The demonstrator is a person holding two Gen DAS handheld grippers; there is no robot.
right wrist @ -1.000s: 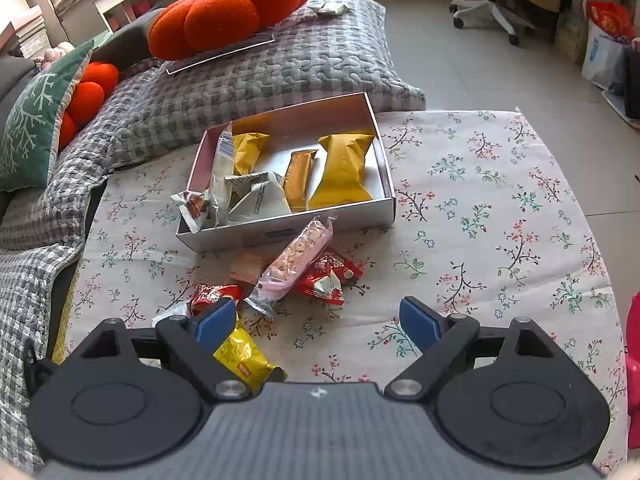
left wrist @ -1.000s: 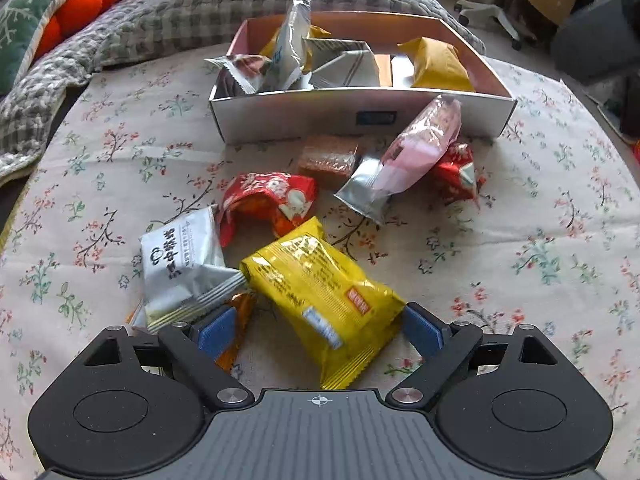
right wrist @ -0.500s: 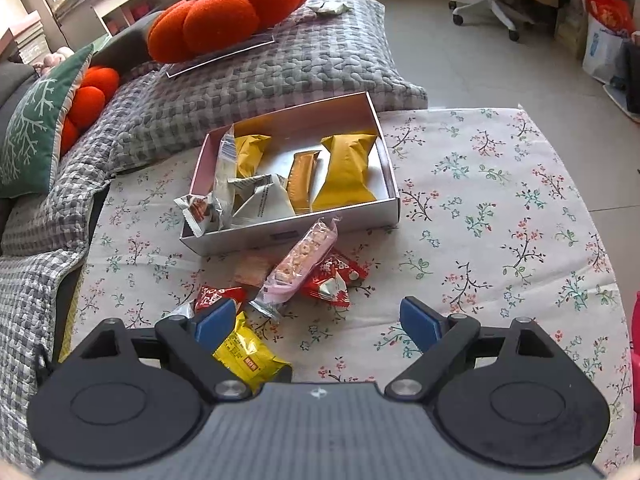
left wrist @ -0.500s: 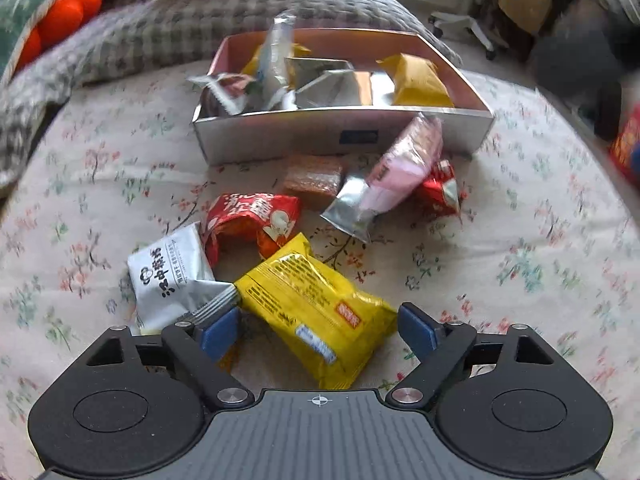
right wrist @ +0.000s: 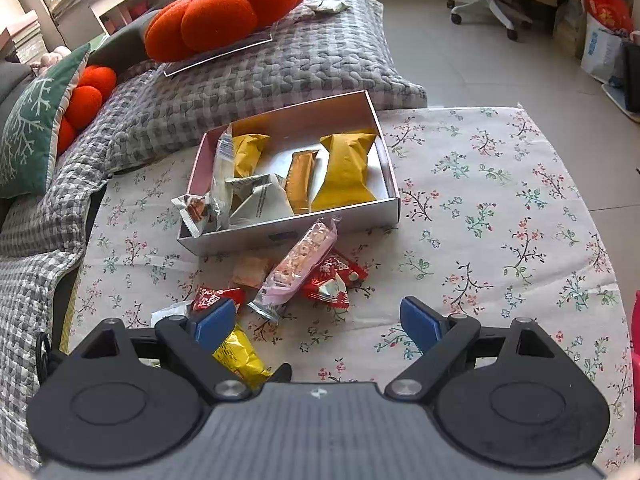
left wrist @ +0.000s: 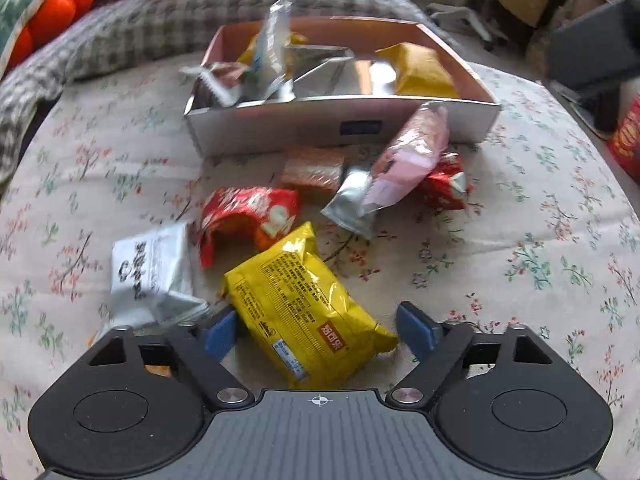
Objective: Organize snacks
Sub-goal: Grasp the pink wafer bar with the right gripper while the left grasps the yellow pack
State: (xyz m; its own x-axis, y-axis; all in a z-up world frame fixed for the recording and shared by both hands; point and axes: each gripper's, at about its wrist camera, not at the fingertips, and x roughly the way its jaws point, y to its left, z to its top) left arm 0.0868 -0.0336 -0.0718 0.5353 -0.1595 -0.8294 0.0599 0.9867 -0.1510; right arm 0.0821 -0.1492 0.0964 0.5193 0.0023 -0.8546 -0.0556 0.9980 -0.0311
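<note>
A white box on the floral cloth holds several snack packets; it also shows in the right wrist view. In front of it lie loose snacks: a pink packet, a red packet, a silver packet, a brown bar. My left gripper is open, its jaws on either side of a yellow packet that lies on the cloth. My right gripper is open and empty, held above the cloth in front of the snack pile.
A grey quilted cushion with an orange pumpkin pillow lies behind the box. A green pillow is at the left. The cloth's right part bears only its flower print. A chair base stands on the floor.
My left gripper has moved forward and down around the yellow packet, which now sits deeper between the jaws. My right gripper has drawn slightly back; the snacks lie as before.
</note>
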